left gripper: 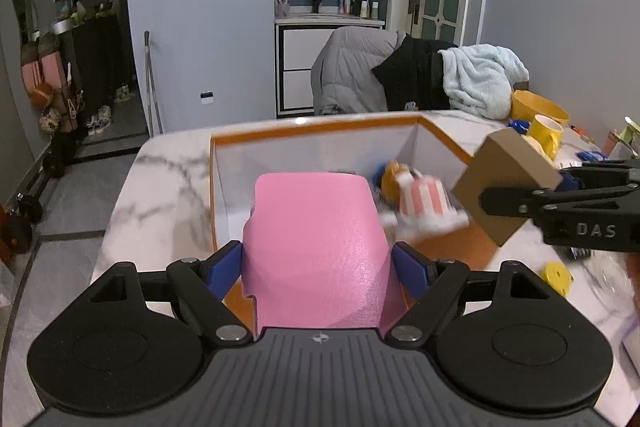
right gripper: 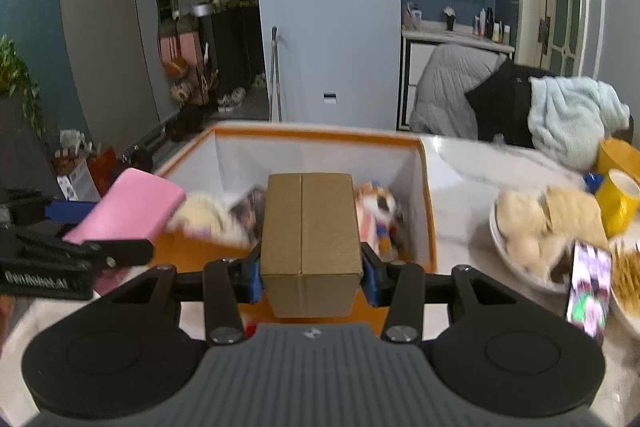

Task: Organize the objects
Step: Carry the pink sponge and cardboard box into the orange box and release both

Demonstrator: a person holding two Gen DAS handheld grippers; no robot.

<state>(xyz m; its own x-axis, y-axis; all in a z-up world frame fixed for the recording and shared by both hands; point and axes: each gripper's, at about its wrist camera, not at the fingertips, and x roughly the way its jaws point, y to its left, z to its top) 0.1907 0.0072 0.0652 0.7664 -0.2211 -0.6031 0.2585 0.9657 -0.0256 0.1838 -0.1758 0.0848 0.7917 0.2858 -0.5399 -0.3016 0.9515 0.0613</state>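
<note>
Pink pouch (left gripper: pixel 316 251) pinched in my left gripper (left gripper: pixel 320 267), brown carton (right gripper: pixel 310 243) clamped in my right gripper (right gripper: pixel 310 275), both hovering over the orange box (left gripper: pixel 312 125).

Pink leather-grain pouch (left gripper: pixel 316 247) faintly glossy; brown cardboard box (right gripper: pixel 310 235) matt; at 12 o'clock orange-rimmed paperboard bin (left gripper: pixel 316 125); white marble-look tabletop (left gripper: pixel 160 179) glossy.

pink case (left gripper: pixel 316 247), brown carton (right gripper: pixel 310 239) (plain), orange-rimmed box (left gripper: pixel 320 125)
</note>
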